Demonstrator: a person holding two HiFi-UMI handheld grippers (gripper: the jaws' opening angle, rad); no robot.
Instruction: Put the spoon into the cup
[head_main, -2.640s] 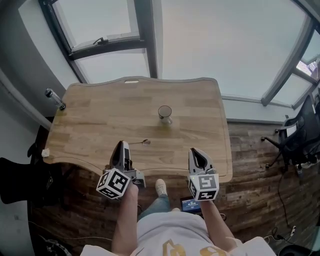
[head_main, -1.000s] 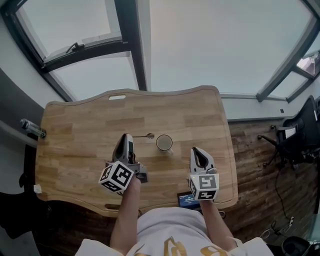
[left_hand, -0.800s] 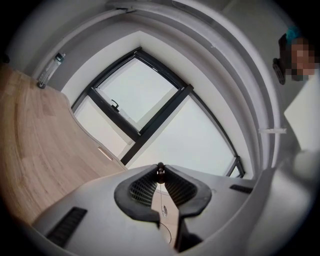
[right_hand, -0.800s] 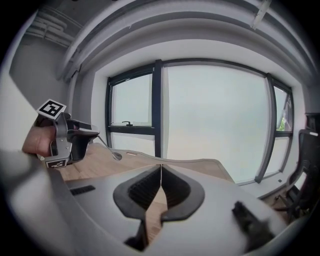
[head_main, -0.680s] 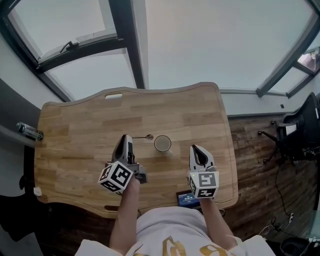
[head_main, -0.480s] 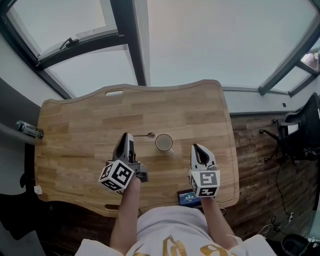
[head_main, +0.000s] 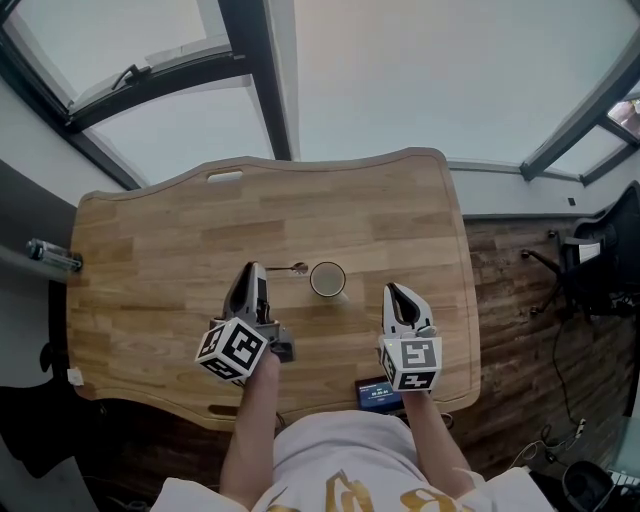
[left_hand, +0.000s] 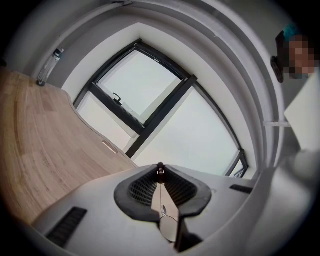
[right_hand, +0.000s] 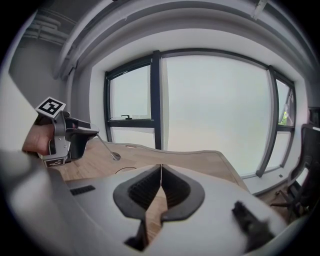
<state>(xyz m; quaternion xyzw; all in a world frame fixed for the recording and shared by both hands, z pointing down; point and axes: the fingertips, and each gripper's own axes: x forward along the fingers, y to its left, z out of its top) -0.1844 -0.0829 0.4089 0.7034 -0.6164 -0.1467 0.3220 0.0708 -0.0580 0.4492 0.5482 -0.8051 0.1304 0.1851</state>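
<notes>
Picked up off the tabletop since the earliest frame and carried across to the cup: slim silvery metal spoon, handle clamped in the closed jaws of the left gripper, bowl end sticking out to the right. Just left of the small round cup, outside its rim. Upright on the light wooden table. Farther right, near the front edge, right gripper, jaws pressed together on nothing.
</notes>
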